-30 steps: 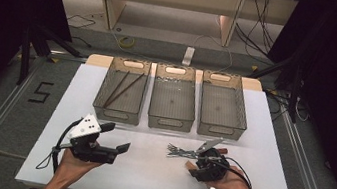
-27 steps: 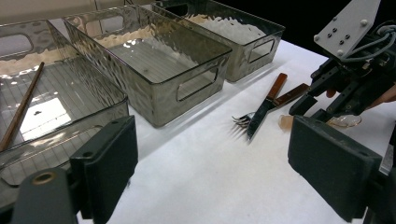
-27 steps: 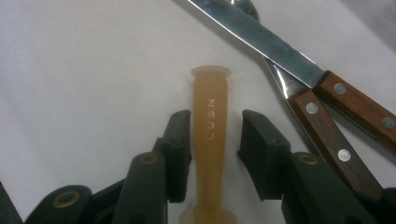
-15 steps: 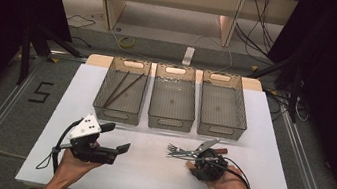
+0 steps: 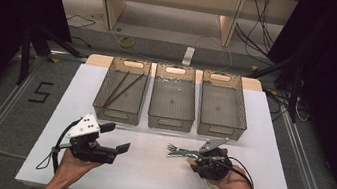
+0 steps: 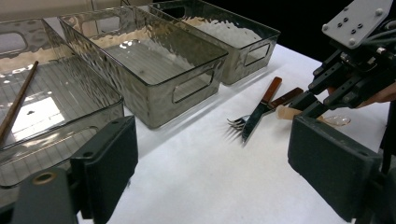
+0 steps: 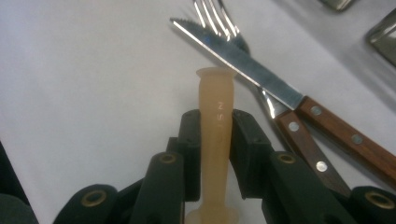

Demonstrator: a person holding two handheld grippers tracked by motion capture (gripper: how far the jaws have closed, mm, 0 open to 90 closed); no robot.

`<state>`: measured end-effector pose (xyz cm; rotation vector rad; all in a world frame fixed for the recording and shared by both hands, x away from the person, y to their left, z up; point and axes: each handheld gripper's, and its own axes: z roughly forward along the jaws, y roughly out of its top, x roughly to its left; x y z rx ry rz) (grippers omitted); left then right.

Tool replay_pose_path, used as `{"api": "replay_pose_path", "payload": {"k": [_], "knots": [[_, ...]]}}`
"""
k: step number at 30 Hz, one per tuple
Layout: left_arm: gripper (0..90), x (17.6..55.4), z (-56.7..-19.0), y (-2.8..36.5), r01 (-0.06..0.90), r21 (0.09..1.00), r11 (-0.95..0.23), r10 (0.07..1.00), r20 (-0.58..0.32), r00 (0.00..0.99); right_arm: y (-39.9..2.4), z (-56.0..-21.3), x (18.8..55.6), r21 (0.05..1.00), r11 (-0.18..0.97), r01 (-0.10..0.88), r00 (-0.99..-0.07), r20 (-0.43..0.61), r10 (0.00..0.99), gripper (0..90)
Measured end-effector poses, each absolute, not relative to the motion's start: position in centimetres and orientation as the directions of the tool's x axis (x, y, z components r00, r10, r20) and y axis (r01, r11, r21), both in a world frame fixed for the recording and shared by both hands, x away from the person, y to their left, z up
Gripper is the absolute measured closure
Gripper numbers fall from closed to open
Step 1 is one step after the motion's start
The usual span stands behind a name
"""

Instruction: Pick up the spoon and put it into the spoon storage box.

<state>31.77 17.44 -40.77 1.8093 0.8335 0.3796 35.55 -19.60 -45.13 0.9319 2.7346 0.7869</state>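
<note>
Both right gripper (image 7: 215, 135) jaws clamped on tan spoon handle (image 7: 215, 140), left gripper (image 6: 210, 172) jaws apart over bare table (image 5: 145, 172).

Translucent tan plastic spoon handle (image 7: 215, 140) is sitting pinched between the right gripper (image 7: 215, 154) pads, lying low over the white table (image 7: 93, 93), its flared end reaching the knife blade (image 7: 243, 60).

Three clear bins (image 5: 171, 106) stand in a row at the far side of the table. Two chopsticks (image 5: 122, 89) lie in the left bin. Near right lie one knife (image 7: 261, 70), one fork (image 7: 219, 18) and one tan plastic spoon (image 7: 215, 130).
</note>
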Motion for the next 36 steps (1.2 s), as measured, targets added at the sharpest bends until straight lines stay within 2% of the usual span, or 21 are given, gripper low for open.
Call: {"api": "replay_pose_path", "payload": {"k": [13, 21, 36], "knots": [[15.6, 31.7, -40.7, 17.6, 0.357, 0.915, -0.186, 0.702, -0.13, 0.7, -20.9, -43.6, 35.4, 0.665, 0.54, 0.516, -0.776, 0.096, 0.623, 75.6], [15.6, 31.7, -40.7, 17.7, 0.356, 0.916, -0.184, 0.702, -0.131, 0.7, -21.6, -42.9, 35.6, 0.747, 0.406, 0.526, -0.765, 0.208, 0.609, 75.6], [15.6, 31.7, -40.7, 17.8, 0.355, 0.919, -0.172, 0.706, -0.136, 0.695, -21.3, -41.3, 36.3, 0.792, 0.379, 0.478, -0.752, 0.147, 0.642, 75.4]]}}
